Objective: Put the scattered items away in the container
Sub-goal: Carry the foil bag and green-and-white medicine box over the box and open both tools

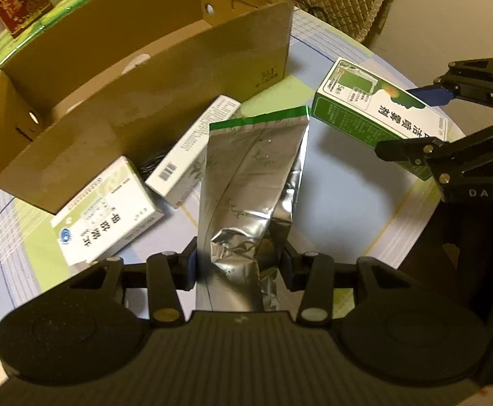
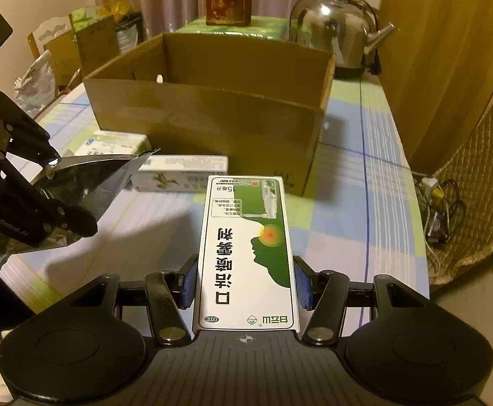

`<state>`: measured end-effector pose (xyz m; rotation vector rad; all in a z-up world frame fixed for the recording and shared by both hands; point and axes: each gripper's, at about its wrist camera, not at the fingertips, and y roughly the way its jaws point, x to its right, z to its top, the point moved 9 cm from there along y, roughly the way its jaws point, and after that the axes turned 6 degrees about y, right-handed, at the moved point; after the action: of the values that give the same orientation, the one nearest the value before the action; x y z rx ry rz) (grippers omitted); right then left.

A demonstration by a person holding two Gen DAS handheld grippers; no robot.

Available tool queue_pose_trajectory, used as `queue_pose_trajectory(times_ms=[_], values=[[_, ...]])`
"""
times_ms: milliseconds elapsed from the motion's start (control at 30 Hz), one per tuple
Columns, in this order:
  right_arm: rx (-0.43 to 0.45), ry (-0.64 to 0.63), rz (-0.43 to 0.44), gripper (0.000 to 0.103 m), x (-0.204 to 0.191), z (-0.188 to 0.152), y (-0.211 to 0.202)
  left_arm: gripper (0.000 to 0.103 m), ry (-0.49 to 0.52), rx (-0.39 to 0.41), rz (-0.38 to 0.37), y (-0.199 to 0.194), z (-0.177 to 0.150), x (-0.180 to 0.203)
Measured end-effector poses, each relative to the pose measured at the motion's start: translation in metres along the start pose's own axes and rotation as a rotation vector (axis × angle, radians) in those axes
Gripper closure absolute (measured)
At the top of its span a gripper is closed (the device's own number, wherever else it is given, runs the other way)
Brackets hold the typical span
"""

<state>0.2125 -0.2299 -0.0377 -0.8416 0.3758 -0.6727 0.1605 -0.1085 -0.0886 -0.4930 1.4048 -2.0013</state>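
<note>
Your left gripper (image 1: 238,264) is clamped on the lower part of the foil pouch (image 1: 246,182), held above the table (image 1: 348,203) with its green-sealed end toward 12 o'clock. Judged soft, light and crinkly: the foil buckles at the pads, so squeeze no harder and expect it to sag or slip. Your right gripper (image 2: 244,282) is clamped across the width of the spray box (image 2: 246,247), blue pads on both long sides; thin card, light, stiff enough, and a grip nearer the middle would curb swing. The carton (image 2: 212,125) stands open at 12 o'clock, just beyond both loads. Two flat white boxes, one (image 1: 107,209) at 10 o'clock and one (image 1: 192,149) at 11, lie against its near wall; take them across their narrow sides.
</note>
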Motion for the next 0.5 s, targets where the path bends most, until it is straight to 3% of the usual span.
queue_pose_trajectory(times_ms=[500], values=[[0.064,-0.043,0.019,0.051,-0.019,0.037,-0.013,0.062,-0.026,0.032,0.038,-0.027,0.010,-0.014]])
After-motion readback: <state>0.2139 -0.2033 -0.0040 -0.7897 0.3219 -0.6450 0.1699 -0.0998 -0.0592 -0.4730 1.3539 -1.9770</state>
